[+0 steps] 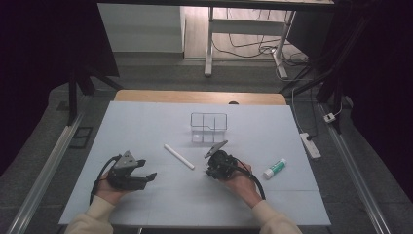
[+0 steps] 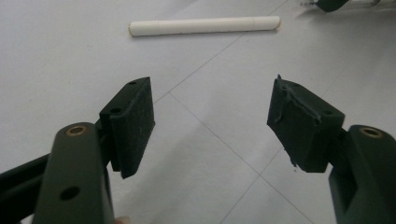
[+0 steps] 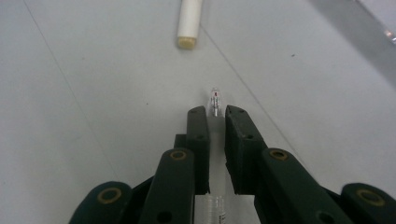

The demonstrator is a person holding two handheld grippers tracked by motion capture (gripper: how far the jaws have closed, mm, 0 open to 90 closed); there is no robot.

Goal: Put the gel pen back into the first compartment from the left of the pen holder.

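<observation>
A thin clear pen lies on the white table between the pads of my right gripper, which is shut on it; its tip pokes out just past the fingertips. Seen from above, the right gripper sits right of centre and points left toward a white stick. The end of that white stick lies a little beyond the pen's tip. My left gripper rests at the front left, open, with nothing between its pads. The white stick lies crosswise ahead of it.
A clear compartment organizer stands behind the right gripper at mid-table. A white glue stick with a green cap lies to the right of the right hand. The white table top ends at a wooden edge at the back.
</observation>
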